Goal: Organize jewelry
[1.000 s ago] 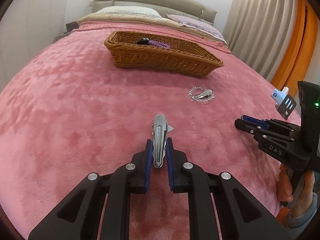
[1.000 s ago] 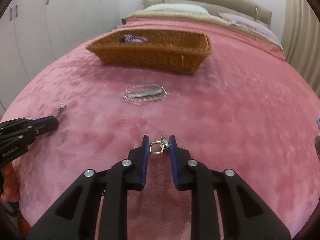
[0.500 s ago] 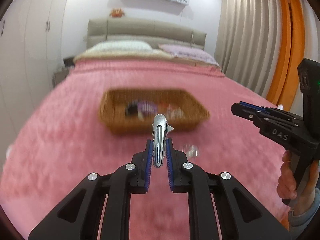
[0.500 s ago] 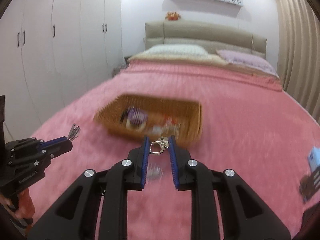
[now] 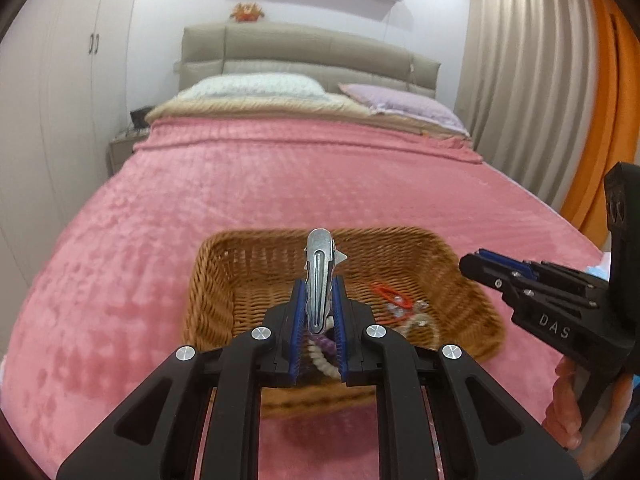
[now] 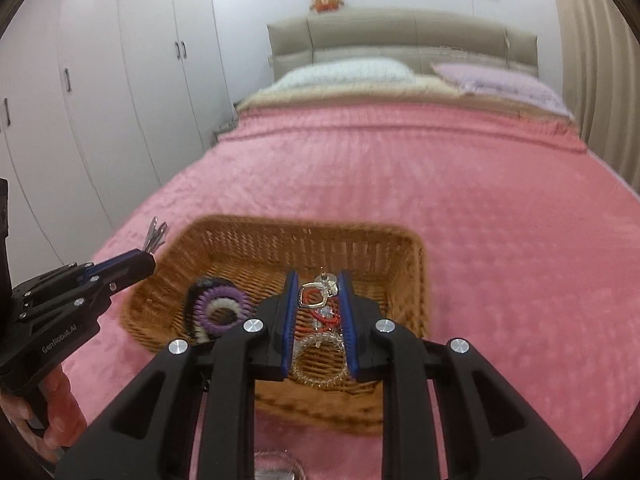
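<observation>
The left tongs [image 5: 319,312] are gripping one silver hair clip [image 5: 319,276]; the right tongs [image 6: 318,308] are pinching one small ring [image 6: 313,296]. One wicker basket [image 6: 404,248] is sitting just beyond both, holding hair ties [image 6: 222,306] on the pink bed [image 6: 400,168].

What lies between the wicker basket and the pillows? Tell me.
Nothing but bare pink blanket between the basket and the pillows; both wrist views show it.
</observation>
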### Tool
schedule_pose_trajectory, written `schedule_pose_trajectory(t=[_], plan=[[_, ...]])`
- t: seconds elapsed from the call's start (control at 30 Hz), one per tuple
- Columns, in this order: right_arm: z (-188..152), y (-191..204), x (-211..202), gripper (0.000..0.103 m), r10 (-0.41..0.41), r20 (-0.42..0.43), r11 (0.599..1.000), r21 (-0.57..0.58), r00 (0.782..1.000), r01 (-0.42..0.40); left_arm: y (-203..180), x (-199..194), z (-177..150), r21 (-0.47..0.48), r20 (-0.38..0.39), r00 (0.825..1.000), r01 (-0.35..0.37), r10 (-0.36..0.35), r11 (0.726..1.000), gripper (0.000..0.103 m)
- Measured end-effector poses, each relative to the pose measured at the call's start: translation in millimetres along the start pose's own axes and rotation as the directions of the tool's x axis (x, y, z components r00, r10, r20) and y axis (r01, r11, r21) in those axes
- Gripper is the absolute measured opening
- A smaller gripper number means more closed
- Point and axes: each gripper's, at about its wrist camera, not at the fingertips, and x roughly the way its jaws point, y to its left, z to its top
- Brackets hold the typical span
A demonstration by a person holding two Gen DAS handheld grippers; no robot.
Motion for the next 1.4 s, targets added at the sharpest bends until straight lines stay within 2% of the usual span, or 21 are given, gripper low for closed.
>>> schedule_pose_trajectory(t=[0.13,0.33,0.47,0.5,0.57,0.67,0.77,0.93,1.1,1.23,1.27,1.3,1.4], plan=[[-12.2,-11.9,30.9,0.018,0.023,-0.084,0.999,0.032,0.996,-0.021,8.1,22.3,-13.9,-0.007,-0.043,0.999,-0.007,0.006,1.000,0.012],[-25.2,-14.9,43.0,0.018,0.029,-0.127,0.999,0.044,0.991,-0.023,7.4,33.5,-29.6,0.006,-0.084,0.996,0.001,0.000,1.000,0.012],[-28.4,-15.4,41.7,0.022,0.026,-0.121,0.999,0.049,0.992,-0.020,4.8,27.6,-30.9,0.010,-0.072,0.997,0.009,-0.008,1.000,0.013],[-28.8,-15.2,40.2,0.026,0.024,-0.116,0.999,0.049,0.993,-0.019,4.7,25.9,-31.1,0.007,-0.067,0.998,0.010,-0.010,1.000,0.013],[-29.3,-15.1,35.3,0.042,0.017,-0.102,0.999,0.048,0.995,-0.012,5.7,21.1,-31.3,0.002,-0.055,0.998,0.024,-0.024,1.000,0.019],[-28.4,-16.5,28.9,0.043,0.038,-0.087,0.998,0.057,0.995,-0.033,5.6,12.0,-30.9,-0.007,-0.033,0.999,0.030,-0.030,1.000,0.021],[-30.8,-15.0,13.5,0.043,0.049,-0.065,0.997,0.061,0.997,-0.045,5.6,-4.9,-33.3,-0.026,-0.011,0.998,0.068,-0.068,0.997,0.021],[-49.2,-7.9,-22.9,0.043,0.068,-0.026,0.996,0.060,0.997,-0.067,-5.8,-34.7,-52.6,0.001,-0.007,0.988,0.151,-0.151,0.988,0.021],[-80.6,3.2,-43.3,0.043,0.082,-0.047,0.995,0.053,0.995,-0.080,-18.9,-46.4,-86.0,0.026,-0.070,0.975,0.212,-0.210,0.977,0.021],[-107.5,8.1,-53.6,0.043,0.063,-0.065,0.997,0.039,0.996,-0.061,-28.8,-33.4,-110.1,0.020,-0.171,0.957,0.241,-0.234,0.970,0.021],[-111.6,7.0,-55.0,0.043,0.061,-0.066,0.997,0.044,0.996,-0.058,-31.8,-27.8,-114.6,0.022,-0.204,0.948,0.254,-0.245,0.967,0.021],[-115.8,4.3,-55.9,0.043,0.066,-0.070,0.997,0.055,0.995,-0.062,-35.2,-21.9,-117.6,0.025,-0.234,0.939,0.264,-0.251,0.964,0.021],[-127.2,-7.4,-57.4,0.040,0.085,-0.079,0.991,0.107,0.993,-0.076,-42.5,-8.1,-118.8,0.030,-0.280,0.929,0.262,-0.243,0.965,0.021]])
